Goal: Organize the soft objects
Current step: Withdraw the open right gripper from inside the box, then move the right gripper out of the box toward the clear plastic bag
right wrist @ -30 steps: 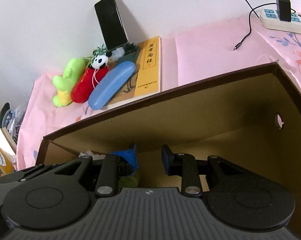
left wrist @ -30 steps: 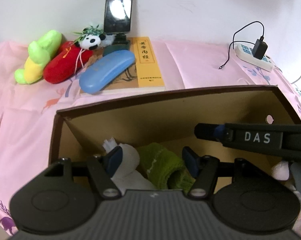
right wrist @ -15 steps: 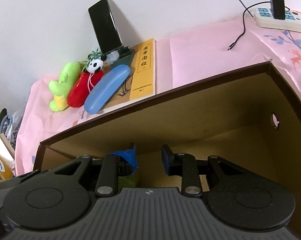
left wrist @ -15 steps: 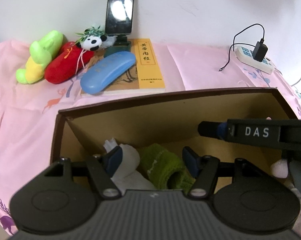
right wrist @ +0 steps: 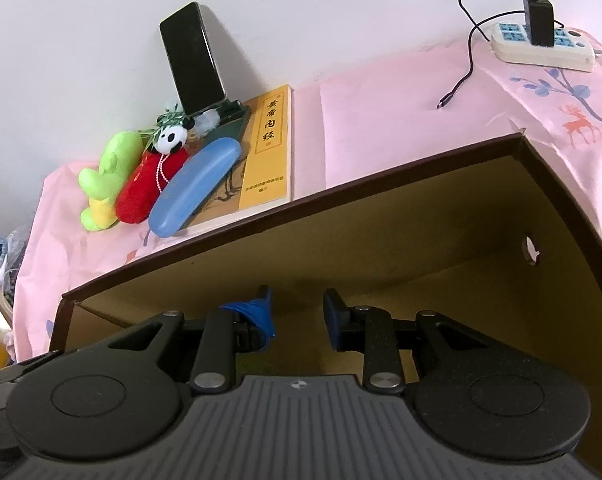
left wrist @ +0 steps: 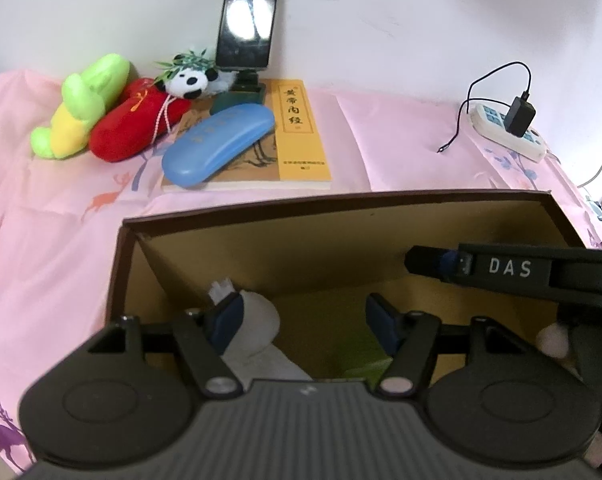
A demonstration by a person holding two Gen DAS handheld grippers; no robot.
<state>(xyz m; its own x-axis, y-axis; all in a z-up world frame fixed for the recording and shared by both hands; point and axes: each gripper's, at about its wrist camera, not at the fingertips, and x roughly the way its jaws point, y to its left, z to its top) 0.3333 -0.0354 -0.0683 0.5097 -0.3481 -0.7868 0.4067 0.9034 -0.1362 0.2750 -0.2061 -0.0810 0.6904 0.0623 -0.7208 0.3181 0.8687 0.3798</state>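
Note:
A brown cardboard box (left wrist: pixel 261 216) stands open in front of me; its rim also shows in the right wrist view (right wrist: pixel 301 208). Inside lie a white sock (left wrist: pixel 257 332) and a green sock (left wrist: pixel 357 356). My left gripper (left wrist: pixel 303 320) is open above them, empty. My right gripper (right wrist: pixel 297 312) is open and empty over the box; its body shows at the right of the left wrist view (left wrist: pixel 521 270). A green plush (left wrist: pixel 81 110), a red plush (left wrist: pixel 133 126) and a small panda plush (left wrist: pixel 187 82) lie at the back left.
A blue glasses case (left wrist: pixel 217 144) lies on a yellow book (left wrist: pixel 297 132). A phone (left wrist: pixel 247 18) stands on a holder against the wall. A power strip with charger and cable (left wrist: pixel 513 128) lies at the back right. A pink cloth (left wrist: pixel 41 240) covers the table.
Both grippers have risen and pulled back a little over the box. The green sock shows less between the left fingers. Both stay open.

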